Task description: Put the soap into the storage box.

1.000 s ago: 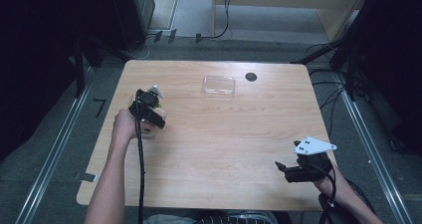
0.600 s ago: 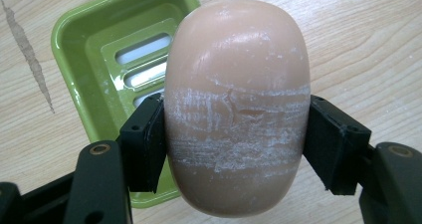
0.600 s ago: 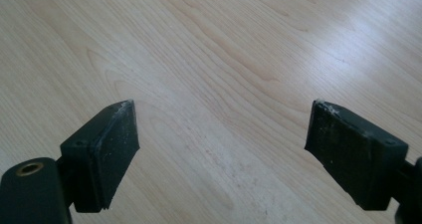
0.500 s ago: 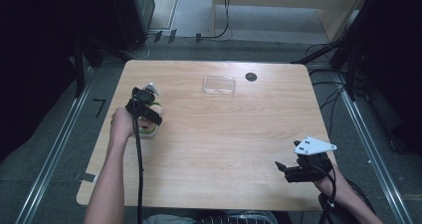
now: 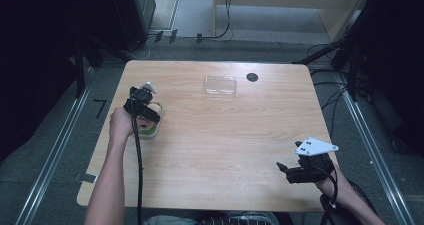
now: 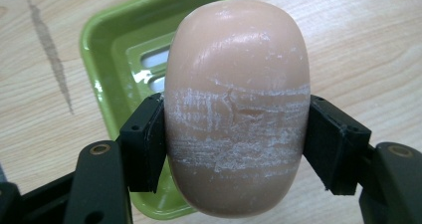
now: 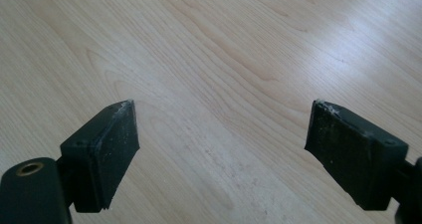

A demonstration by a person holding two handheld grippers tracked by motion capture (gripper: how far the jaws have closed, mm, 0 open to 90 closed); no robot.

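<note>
Left tool (image 6: 234, 134) clamped on a smooth, oval peach-pink soap bar (image 6: 236, 99) — held just above a green plastic soap dish (image 6: 107, 45) near the wooden tabletop's (image 5: 240, 135) left edge; right tool (image 7: 221, 149) gapes empty.

Table (image 5: 225, 135) from overhead, facing twelve o'clock; gripper views close, downward; green dish (image 6: 114, 40) shared at nine o'clock.

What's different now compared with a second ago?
The left gripper, shut on the soap bar, has drifted slightly toward the person and now hangs over the green soap dish; its grip is unchanged. The right gripper stayed put, open over the table. The clear lid has not moved.
</note>
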